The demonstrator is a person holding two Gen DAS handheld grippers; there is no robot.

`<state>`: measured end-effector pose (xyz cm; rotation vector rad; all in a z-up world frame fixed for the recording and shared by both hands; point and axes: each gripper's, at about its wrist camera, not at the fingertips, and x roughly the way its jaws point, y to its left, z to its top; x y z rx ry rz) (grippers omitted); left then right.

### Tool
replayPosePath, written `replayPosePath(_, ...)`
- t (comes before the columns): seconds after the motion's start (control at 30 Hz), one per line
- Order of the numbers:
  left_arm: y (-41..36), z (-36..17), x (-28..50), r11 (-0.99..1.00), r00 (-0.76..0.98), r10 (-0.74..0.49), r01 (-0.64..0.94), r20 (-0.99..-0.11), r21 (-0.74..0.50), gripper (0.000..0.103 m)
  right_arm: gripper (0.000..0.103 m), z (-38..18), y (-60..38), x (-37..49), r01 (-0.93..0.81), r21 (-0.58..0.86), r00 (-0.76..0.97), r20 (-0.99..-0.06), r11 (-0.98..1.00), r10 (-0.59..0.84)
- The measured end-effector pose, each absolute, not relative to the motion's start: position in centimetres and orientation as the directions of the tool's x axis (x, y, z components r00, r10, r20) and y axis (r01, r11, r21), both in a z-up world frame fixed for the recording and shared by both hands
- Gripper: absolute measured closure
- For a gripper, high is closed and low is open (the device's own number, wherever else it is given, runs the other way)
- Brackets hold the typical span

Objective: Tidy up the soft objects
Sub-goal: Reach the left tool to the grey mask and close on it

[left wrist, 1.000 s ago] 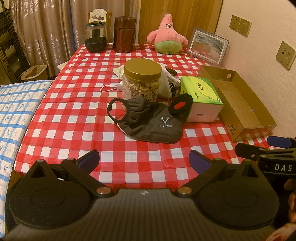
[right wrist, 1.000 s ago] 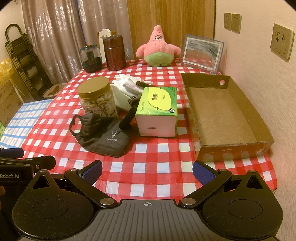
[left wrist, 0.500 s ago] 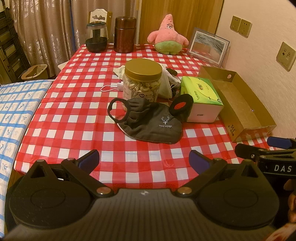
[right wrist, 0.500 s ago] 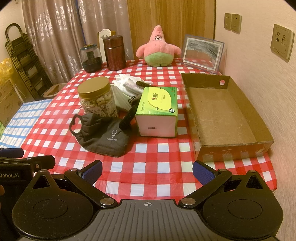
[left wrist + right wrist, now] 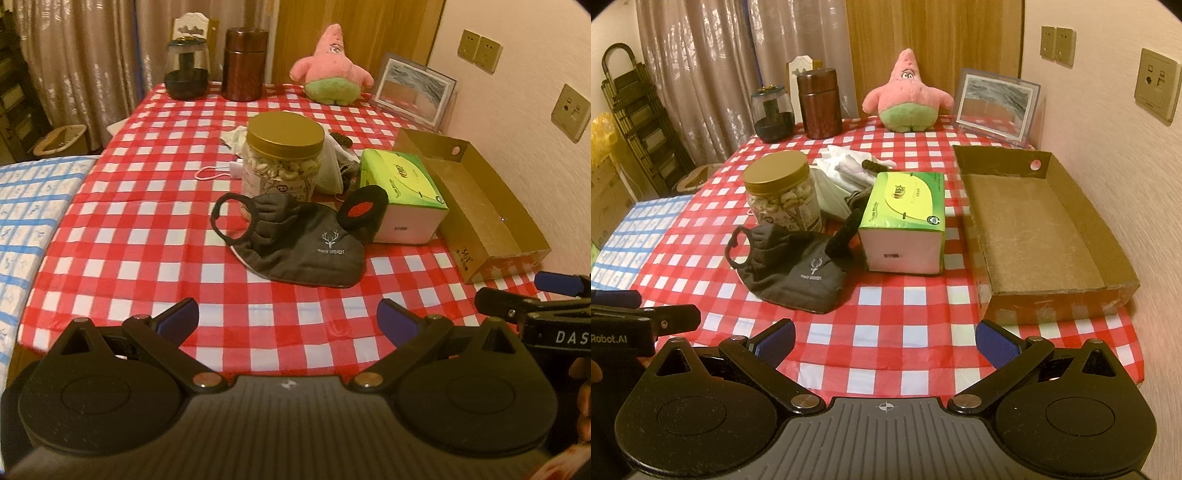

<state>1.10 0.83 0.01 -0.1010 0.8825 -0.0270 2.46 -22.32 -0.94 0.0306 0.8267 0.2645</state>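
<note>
Just ahead of the left gripper [image 5: 288, 318], the dark mask [image 5: 295, 236] lies flat on the counter [image 5: 147, 206], touching the nut jar [image 5: 282, 157]. Both sets of fingers are spread wide and hold nothing; the right gripper [image 5: 885, 341] waits near the empty box [image 5: 1034, 225]. I think the mask is light and floppy, so pinch its thick folded middle, not the thin ear loop.

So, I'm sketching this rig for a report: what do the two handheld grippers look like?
Both match: black plastic bodies, two round discs, a ribbed centre panel, metal pivot pins, blue textured pads on the jaws. The left gripper shows white "Robot.AI" side lettering; the right gripper shows "DAS". No cables or sleeves are visible.
</note>
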Motion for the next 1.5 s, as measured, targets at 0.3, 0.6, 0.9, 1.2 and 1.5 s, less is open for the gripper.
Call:
replayPosePath(0.3, 1.6, -2.3, 4.7, 0.986, 0.634, -0.136, 0.160, -0.761, -0.043, 0.005, 0.000, -2.4, -21.7, 4.5, -0.226, 0.119, 0.648, -0.723, 0.967, 0.240)
replayPosePath(0.6, 1.6, -5.5, 9.6, 0.957, 0.634, -0.181, 0.289, -0.752, 0.014, 0.011, 0.001, -4.3, -20.7, 7.6, -0.214, 0.130, 0.644, -0.727, 0.968, 0.240)
replayPosePath(0.9, 1.4, -9.6, 13.4, 0.948, 0.618, -0.161, 0.313, -0.769, 0.053, 0.016, 0.001, -6.3, -19.8, 10.3, -0.219, 0.130, 0.628, -0.740, 0.967, 0.242)
replayPosePath(1.2, 0.9, -12.0, 14.8, 0.949, 0.610, -0.149, 0.310, -0.778, 0.061, 0.026, 0.001, -7.8, -19.8, 11.6, -0.203, 0.139, 0.613, -0.754, 0.969, 0.236)
replayPosePath(1.5, 0.0, -12.7, 15.1, 0.944, 0.573, -0.154, 0.325, -0.805, 0.051, 0.064, 0.001, -8.3, -19.9, 11.9, -0.194, 0.145, 0.608, -0.759, 0.970, 0.235)
